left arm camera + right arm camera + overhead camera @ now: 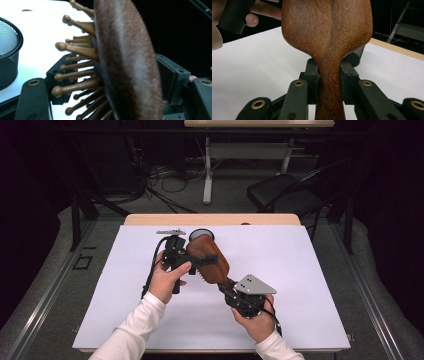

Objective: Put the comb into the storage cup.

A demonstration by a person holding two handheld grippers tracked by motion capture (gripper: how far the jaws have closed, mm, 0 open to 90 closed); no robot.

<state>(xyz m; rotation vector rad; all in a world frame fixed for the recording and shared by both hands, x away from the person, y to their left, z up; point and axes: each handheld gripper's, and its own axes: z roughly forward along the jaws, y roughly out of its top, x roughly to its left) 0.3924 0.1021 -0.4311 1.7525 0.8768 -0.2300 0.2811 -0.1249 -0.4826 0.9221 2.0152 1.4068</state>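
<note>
The right gripper (231, 293) clamps the wooden hairbrush (207, 257) by its handle; the left gripper (196, 260) pinches its head. The brush runs diagonally, head toward the mesh cup (201, 234), table (310, 285) open around.

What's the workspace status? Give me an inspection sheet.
Surface: white sheet on a wooden table.
Job's things: wooden hairbrush, held off the surface; black mesh cup behind it.
Clutter: nothing seen.
Grippers: left gripper shut across the brush head; right gripper shut on the handle.
Cables: one trails from each gripper; more on the floor.
Surroundings: dark room, chair, second table's legs.
</note>
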